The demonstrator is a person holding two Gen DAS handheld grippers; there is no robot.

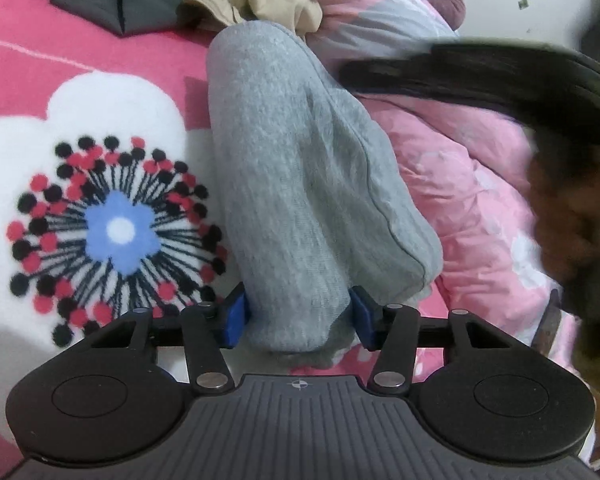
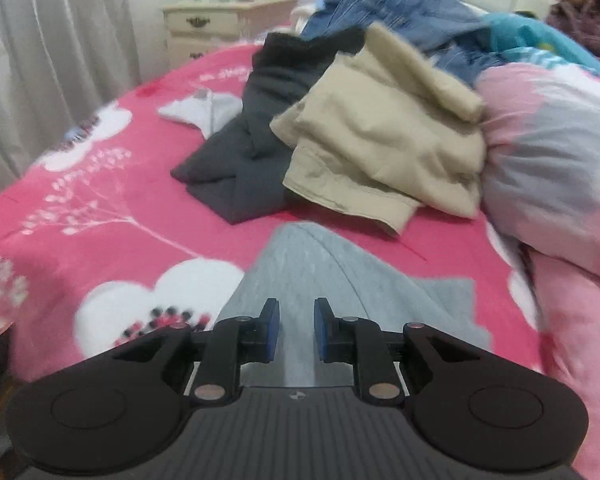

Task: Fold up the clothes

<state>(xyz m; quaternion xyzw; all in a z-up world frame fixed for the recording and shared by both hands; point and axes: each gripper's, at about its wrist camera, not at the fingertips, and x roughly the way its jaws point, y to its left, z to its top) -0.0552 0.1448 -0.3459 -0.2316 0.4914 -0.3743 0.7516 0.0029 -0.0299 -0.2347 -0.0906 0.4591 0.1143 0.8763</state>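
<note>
Two grippers work one grey garment (image 1: 300,184) lying on the pink flowered bed (image 1: 100,60), beside a pile of unfolded clothes (image 2: 380,128). I judge I'm mid-fold: next comes pressing the bundle flat. It looks thick, soft, already doubled lengthwise. My left gripper (image 1: 298,316) clasps its near end; my right gripper (image 2: 297,330) hovers released, nothing between its pads.

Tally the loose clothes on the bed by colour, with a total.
Grey: 1, folded garment
Dark charcoal: 1
Beige: 1
Blue denim: 1
White: 1, small piece
Total: 5
</note>
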